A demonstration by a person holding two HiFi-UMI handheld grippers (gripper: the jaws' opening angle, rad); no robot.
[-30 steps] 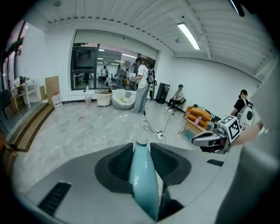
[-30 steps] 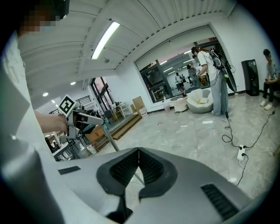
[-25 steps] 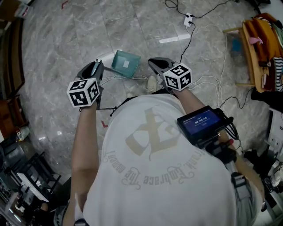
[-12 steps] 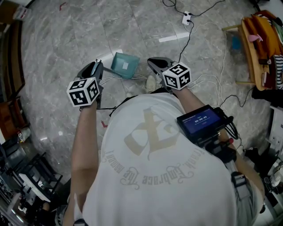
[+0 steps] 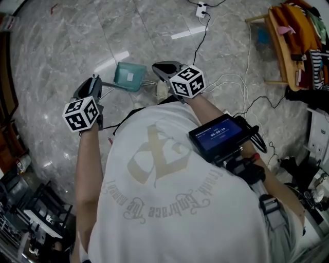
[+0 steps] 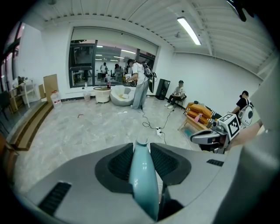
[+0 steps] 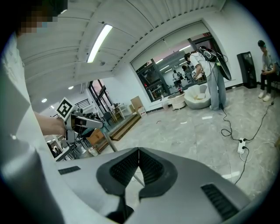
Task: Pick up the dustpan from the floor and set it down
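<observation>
The teal dustpan (image 5: pixel 128 76) shows in the head view ahead of the person, its thin grey shaft running left to my left gripper (image 5: pixel 94 85). In the left gripper view my left gripper (image 6: pixel 142 146) is shut on the dustpan's teal handle (image 6: pixel 143 179), whose end sticks out past the fingertips. Whether the pan touches the floor I cannot tell. My right gripper (image 5: pixel 160 67) hovers just right of the pan. In its own view the right gripper (image 7: pixel 138 151) is shut, tips together, holding nothing. The right gripper view also shows the left gripper (image 7: pixel 85 122).
A white power strip (image 5: pixel 201 9) and cables trail over the grey marble floor ahead. A wooden rack with clothes (image 5: pixel 288 36) stands at the right. A white shoe (image 5: pixel 162 90) shows by the pan. People stand and sit far across the room.
The head view has swung, so both grippers, the dustpan and the power strip sit further left in the picture. The left gripper's hold on the handle is unchanged.
</observation>
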